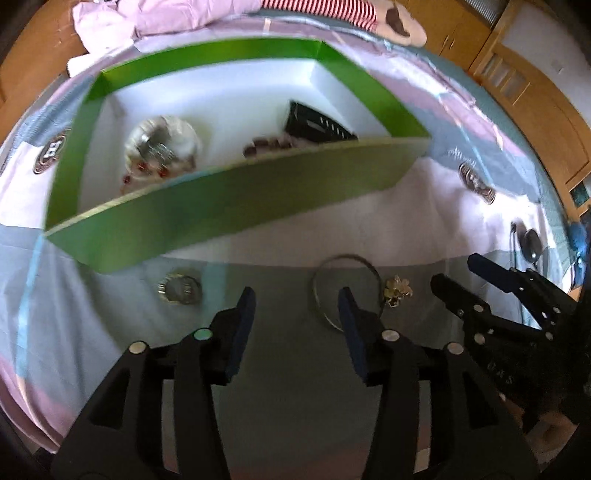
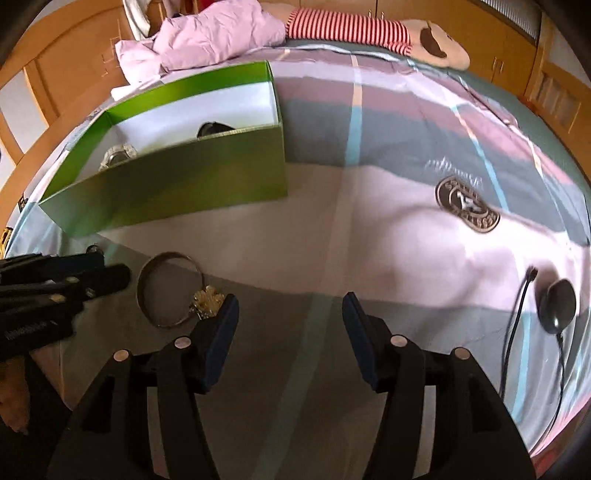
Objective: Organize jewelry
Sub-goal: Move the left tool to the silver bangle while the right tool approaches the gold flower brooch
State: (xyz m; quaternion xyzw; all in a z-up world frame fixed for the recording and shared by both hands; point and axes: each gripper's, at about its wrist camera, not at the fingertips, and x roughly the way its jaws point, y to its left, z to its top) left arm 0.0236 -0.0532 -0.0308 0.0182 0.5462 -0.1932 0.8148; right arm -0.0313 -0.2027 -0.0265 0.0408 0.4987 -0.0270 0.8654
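A green box (image 1: 221,206) with a white inside stands on the bed; it holds a clear beaded piece (image 1: 160,147), dark beads (image 1: 266,144) and a black item (image 1: 317,123). On the sheet before it lie a silver bangle (image 1: 345,291), a gold brooch (image 1: 398,290) and a silver ring-like piece (image 1: 180,288). My left gripper (image 1: 297,299) is open and empty, its right finger over the bangle's edge. My right gripper (image 2: 290,306) is open and empty, its left finger beside the brooch (image 2: 207,301) and bangle (image 2: 168,290). The box shows in the right wrist view (image 2: 173,188).
A black round device with a cable (image 2: 556,304) lies on the sheet at the right. A pink quilt (image 2: 210,37) and a striped plush toy (image 2: 369,29) lie at the bed's far end. Wooden furniture (image 1: 535,92) surrounds the bed.
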